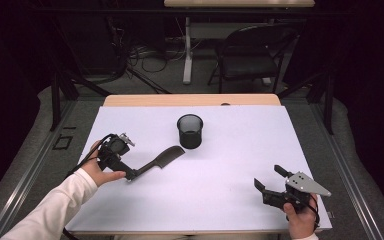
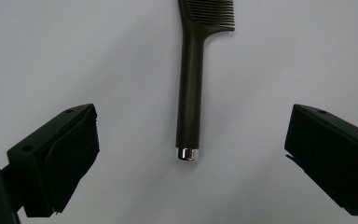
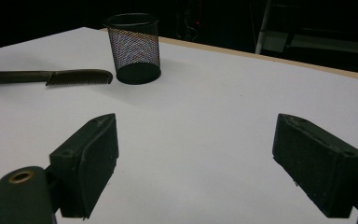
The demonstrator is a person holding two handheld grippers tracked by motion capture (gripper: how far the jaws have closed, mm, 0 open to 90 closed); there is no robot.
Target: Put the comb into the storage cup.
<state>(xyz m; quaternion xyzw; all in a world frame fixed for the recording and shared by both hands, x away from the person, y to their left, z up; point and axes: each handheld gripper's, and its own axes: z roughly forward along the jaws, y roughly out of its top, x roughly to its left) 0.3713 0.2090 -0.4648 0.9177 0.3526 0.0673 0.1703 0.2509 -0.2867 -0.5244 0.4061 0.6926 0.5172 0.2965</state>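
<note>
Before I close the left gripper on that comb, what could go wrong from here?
1. The left gripper is open over the comb handle's tip with its chrome cap; so near the end, the thin handle may slip or pivot.
2. The comb's teeth lie close to the mesh cup; swinging it could topple the cup.

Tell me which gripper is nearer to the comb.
Left. The left gripper sits at the tip of the comb's handle, open, its fingers to either side of it and apart from it. The right gripper hovers far across the table, open.
</note>
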